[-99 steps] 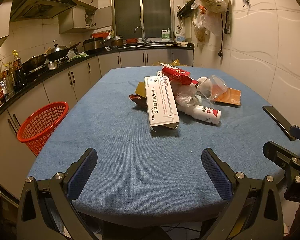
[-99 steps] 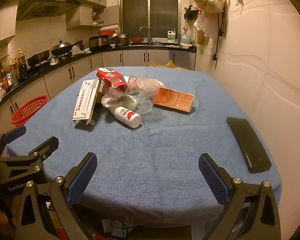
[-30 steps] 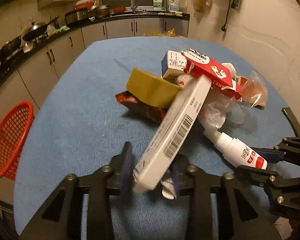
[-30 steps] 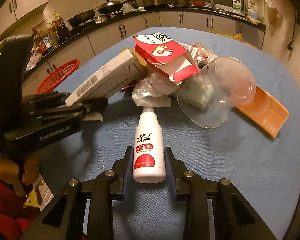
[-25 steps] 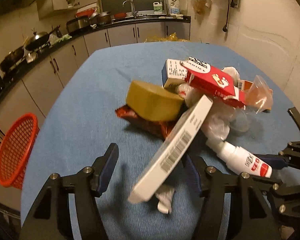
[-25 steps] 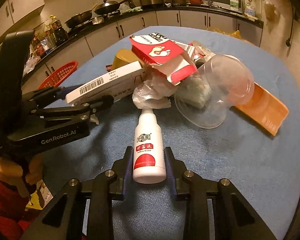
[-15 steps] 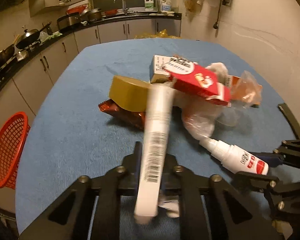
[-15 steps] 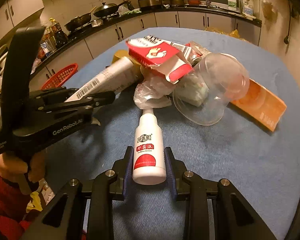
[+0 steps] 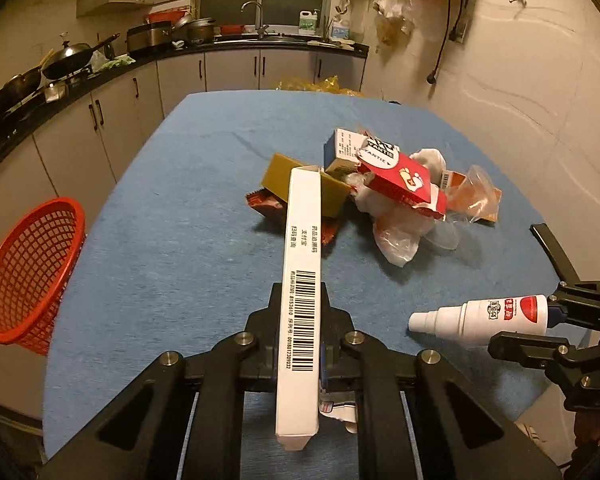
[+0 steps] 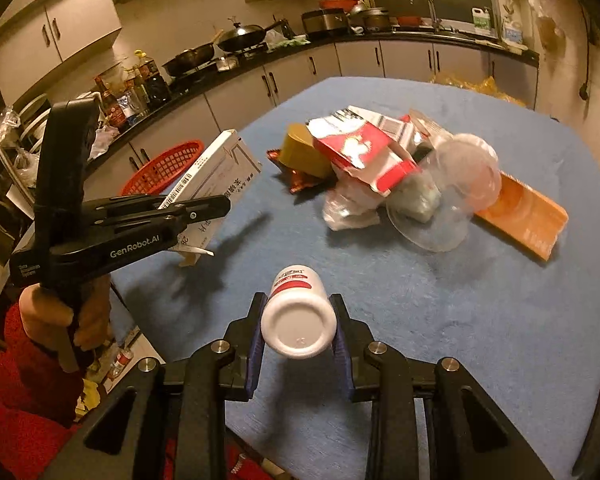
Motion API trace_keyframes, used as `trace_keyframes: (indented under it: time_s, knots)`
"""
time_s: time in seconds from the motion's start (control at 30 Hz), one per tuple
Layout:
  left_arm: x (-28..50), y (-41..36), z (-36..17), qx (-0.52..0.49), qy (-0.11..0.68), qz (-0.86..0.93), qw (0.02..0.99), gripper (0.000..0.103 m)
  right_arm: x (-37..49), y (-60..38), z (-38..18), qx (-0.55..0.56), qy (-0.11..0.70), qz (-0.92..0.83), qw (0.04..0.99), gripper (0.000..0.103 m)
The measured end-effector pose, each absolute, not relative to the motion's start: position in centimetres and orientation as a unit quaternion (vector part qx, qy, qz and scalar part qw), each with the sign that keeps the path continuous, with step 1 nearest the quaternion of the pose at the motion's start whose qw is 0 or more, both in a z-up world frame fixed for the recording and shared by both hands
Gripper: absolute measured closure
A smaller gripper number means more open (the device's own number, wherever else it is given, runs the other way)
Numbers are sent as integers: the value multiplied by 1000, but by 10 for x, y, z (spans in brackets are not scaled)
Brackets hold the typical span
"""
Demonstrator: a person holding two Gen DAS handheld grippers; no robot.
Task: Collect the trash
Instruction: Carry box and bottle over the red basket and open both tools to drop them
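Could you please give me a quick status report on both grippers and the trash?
Left hand-held gripper shut on white carton. Right hand-held gripper shut on spray bottle. Red basket off table's left edge, path open.

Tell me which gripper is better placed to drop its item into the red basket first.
Left. The left gripper, shut on the long white box, is on the same side as the red basket. The right gripper, holding the white bottle, would have to cross over.
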State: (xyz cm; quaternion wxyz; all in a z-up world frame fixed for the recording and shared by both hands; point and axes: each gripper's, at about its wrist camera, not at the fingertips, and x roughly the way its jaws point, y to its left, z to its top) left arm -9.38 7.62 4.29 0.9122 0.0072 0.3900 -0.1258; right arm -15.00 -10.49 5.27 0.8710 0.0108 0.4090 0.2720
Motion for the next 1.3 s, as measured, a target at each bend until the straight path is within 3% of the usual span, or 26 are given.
trace_keyframes:
  time_s: [0.6,1.3]
  knots:
    - [-95,118,68,-20,364,-97,926,91,-131,-78,78,9,371,284,884,70]
    - [-76,291,61,-99,370,59,922,91,-43,88,103,0,386,376,842,70]
